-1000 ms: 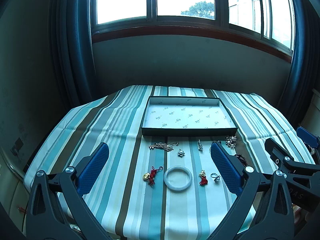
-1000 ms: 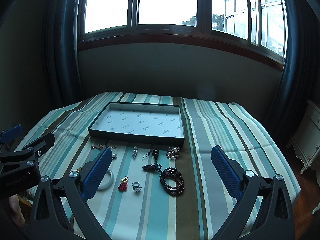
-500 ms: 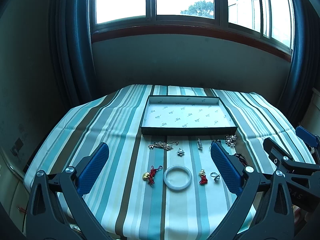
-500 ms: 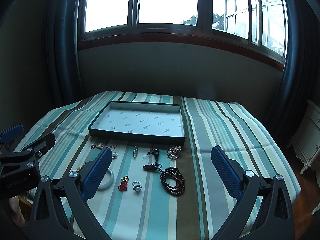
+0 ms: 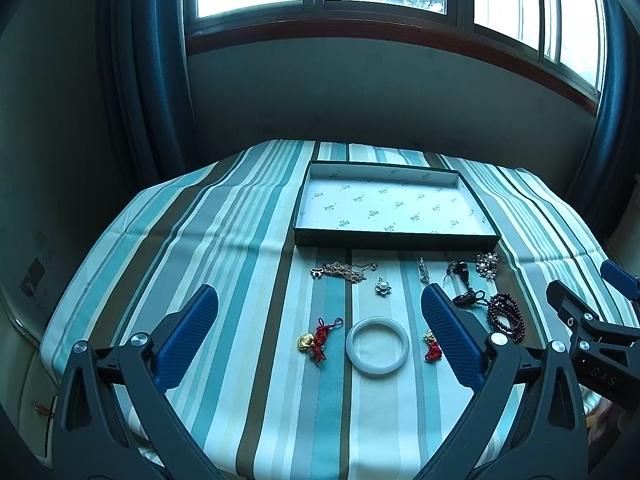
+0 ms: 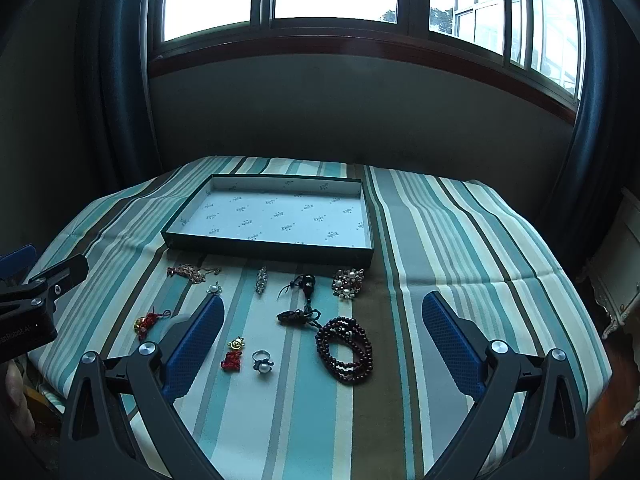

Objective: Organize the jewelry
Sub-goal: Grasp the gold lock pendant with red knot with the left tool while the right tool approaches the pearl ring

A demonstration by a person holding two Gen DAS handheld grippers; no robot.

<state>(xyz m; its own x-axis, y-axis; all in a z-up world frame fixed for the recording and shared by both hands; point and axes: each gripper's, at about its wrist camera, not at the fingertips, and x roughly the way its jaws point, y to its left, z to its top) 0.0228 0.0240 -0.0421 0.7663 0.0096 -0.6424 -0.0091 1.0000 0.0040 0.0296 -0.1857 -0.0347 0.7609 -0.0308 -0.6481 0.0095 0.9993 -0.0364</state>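
Observation:
An empty shallow tray point(image 5: 394, 238) point(image 6: 268, 250) with a patterned white floor sits mid-table. In front of it lie several jewelry pieces: a white bangle point(image 5: 376, 347), a gold-and-red charm point(image 5: 314, 340), a thin chain point(image 5: 342, 271), a dark bead bracelet point(image 6: 346, 350), a pearl ring point(image 6: 262, 361), a pearl brooch point(image 6: 348, 278) and a black tassel pendant point(image 6: 305, 300). My left gripper point(image 5: 320, 322) hovers open above the bangle area. Holding nothing, my right gripper point(image 6: 322, 326) stands open near the bead bracelet.
The table wears a striped teal, brown and white cloth point(image 6: 460, 248). Dark curtains point(image 5: 136, 80) flank a window behind. A white cabinet point(image 6: 618, 264) stands right of the table. Each gripper shows at the other view's edge.
Both views have shifted forward and down slightly, so the jewelry sits a bit closer. Nothing on the table has moved.

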